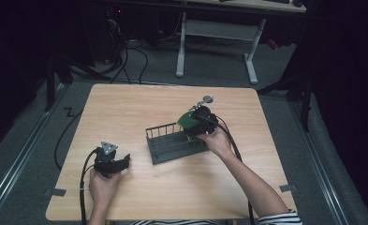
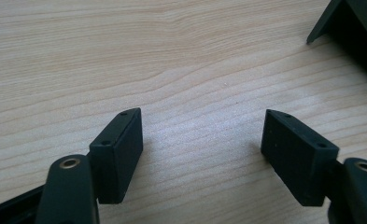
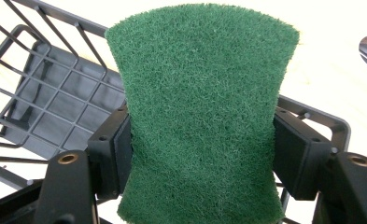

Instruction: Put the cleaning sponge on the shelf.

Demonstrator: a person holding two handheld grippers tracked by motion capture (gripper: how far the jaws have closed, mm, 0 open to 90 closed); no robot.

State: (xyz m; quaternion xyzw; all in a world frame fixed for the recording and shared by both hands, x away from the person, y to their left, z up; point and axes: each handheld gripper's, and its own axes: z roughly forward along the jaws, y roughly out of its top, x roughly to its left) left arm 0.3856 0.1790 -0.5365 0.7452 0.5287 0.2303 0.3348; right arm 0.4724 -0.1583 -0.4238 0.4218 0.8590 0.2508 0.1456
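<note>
Two grippers in my hands over the wooden table (image 1: 139,105). My left gripper (image 1: 112,161) sits low at the near left part of the table, well apart from the rack; in its own view its jaws stand wide apart with bare wood grain between them and a dark corner of the rack (image 2: 354,28) at upper right. Black wire rack (image 1: 172,143) lies mid-table, slightly turned. My right gripper (image 1: 195,124) hangs over the rack's right end, jaws pressed on both sides of a green scouring pad (image 3: 202,112), which is pinched in at the waist and stands up between them above the rack (image 3: 55,93). Small metal round-headed object (image 1: 205,101) lies just beyond the right gripper; cannot tell what it is.
</note>
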